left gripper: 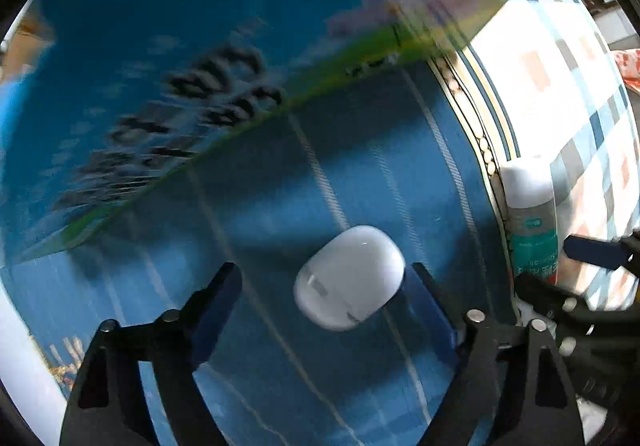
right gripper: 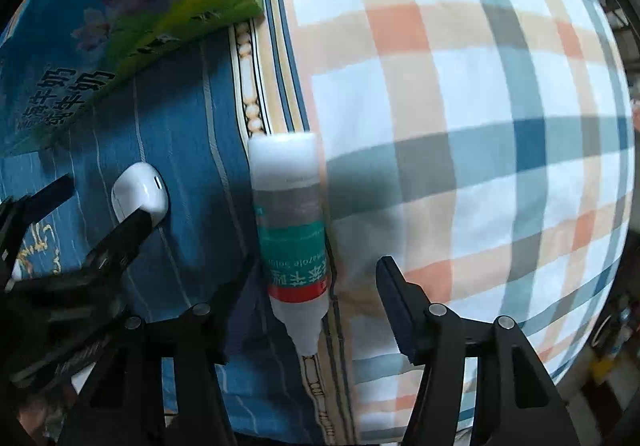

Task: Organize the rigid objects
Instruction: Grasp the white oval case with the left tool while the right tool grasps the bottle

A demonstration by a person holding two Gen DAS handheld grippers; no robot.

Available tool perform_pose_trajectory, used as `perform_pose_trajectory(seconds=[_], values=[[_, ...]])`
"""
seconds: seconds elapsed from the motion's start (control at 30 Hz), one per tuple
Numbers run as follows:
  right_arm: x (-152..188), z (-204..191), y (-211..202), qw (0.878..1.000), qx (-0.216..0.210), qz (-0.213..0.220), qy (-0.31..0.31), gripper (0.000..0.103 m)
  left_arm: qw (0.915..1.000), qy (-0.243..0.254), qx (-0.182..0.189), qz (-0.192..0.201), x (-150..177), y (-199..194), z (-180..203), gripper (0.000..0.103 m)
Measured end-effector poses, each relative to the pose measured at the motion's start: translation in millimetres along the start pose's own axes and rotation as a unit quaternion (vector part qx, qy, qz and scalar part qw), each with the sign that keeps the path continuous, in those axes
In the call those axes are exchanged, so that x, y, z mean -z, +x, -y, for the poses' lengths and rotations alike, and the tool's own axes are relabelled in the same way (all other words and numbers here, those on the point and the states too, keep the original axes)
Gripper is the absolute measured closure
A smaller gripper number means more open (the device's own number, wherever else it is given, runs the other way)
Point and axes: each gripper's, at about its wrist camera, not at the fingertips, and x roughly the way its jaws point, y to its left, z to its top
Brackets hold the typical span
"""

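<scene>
A white earbud case [left gripper: 350,277] lies on the blue striped cloth [left gripper: 280,326]. My left gripper [left gripper: 324,270] is open, its jaws on either side of the case, the right jaw close to it. The case also shows in the right wrist view [right gripper: 138,192], with the left gripper [right gripper: 106,202] around it. A white bottle with a teal and red label [right gripper: 290,230] lies on its side along the cloth's border. My right gripper [right gripper: 316,266] is open around its lower half. The bottle also shows in the left wrist view [left gripper: 530,222].
A blue and green carton with dark lettering [left gripper: 160,86] lies just beyond the case, also in the right wrist view [right gripper: 112,30]. A plaid cloth in white, orange and blue [right gripper: 480,146] covers a raised mound right of the bottle.
</scene>
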Motion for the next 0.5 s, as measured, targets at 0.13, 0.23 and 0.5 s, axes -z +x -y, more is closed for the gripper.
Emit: perform_pose_trajectory(seconds=[0.13,0.23,0.5], values=[[4,2,3,1.0,0.001,-0.002,-0.003,0.041,0.9995,-0.03,-0.002,-0.005,3,5,-7,0.049],[1,-1,3,1.0,0.006,-0.001,-0.006,0.059,0.9928,-0.111,0.025,-0.037,15,10,-32,0.05],[-2,-17,6,0.999,0.016,-0.012,-0.029,0.066,0.9677,-0.212,0.126,-0.052,44,22,-73,0.045]])
